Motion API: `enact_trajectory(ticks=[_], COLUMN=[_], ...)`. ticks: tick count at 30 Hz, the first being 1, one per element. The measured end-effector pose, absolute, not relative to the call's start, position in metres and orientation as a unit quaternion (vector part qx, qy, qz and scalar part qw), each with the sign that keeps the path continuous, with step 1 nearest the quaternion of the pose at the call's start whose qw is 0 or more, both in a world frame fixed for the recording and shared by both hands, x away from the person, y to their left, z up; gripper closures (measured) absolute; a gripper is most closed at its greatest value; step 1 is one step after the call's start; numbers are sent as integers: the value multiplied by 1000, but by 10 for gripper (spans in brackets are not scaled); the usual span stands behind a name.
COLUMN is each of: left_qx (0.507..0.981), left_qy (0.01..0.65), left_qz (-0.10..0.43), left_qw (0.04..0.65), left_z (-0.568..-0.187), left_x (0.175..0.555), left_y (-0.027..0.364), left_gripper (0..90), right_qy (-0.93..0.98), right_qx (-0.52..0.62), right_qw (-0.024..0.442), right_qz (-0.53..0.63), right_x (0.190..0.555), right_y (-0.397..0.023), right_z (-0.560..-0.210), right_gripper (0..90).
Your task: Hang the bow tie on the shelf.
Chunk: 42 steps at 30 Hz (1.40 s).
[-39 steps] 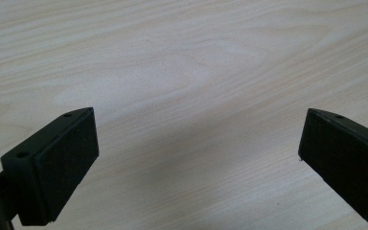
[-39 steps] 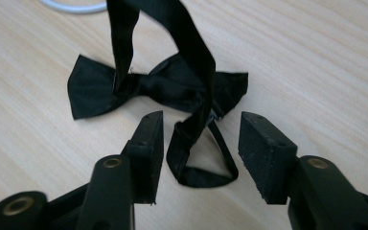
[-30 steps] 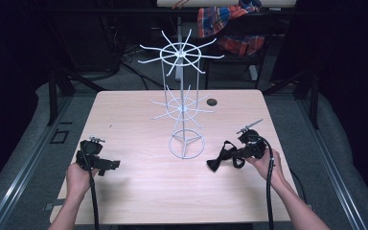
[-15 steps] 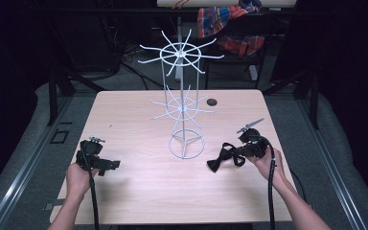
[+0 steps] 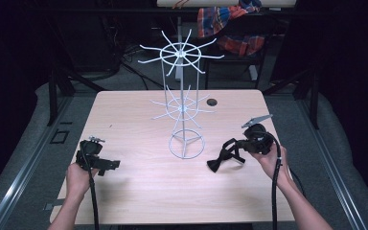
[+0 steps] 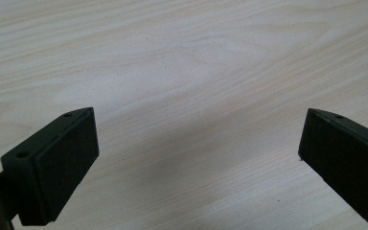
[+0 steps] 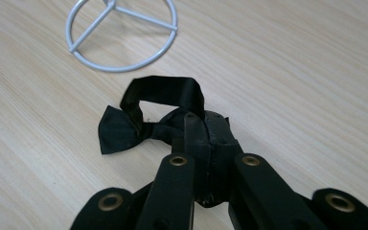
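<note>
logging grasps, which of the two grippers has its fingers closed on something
The right gripper: its fingers are shut on the black bow tie. The left gripper has its fingers wide apart over bare table.

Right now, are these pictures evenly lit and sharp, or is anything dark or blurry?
High view: the table is bright, its surroundings nearly black. Left gripper view: soft shadow between the open jaws. Right gripper view: the bow tie is sharp, with little detail in its black cloth.
</note>
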<state>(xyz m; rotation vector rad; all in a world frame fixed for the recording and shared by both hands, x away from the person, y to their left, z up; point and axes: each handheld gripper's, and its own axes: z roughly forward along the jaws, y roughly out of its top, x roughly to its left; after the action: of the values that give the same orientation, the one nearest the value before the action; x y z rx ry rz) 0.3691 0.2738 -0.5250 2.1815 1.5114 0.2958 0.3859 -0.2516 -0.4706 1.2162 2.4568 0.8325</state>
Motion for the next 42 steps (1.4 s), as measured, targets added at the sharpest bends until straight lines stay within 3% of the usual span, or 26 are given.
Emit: enact_trajectory(ticks=[21, 42], left_qx=[795, 789], left_qy=[550, 550], left_qz=[106, 103], left_qw=[233, 252], left_z=[-526, -524], left_x=[370, 367], left_y=[274, 275], left_gripper=[0, 0], right_qy=[839, 840], right_qx=[403, 381], right_qw=[187, 199], right_qz=[313, 332], right_x=[374, 376], right_y=[-253, -239], right_z=[-442, -415], right_gripper=[900, 900])
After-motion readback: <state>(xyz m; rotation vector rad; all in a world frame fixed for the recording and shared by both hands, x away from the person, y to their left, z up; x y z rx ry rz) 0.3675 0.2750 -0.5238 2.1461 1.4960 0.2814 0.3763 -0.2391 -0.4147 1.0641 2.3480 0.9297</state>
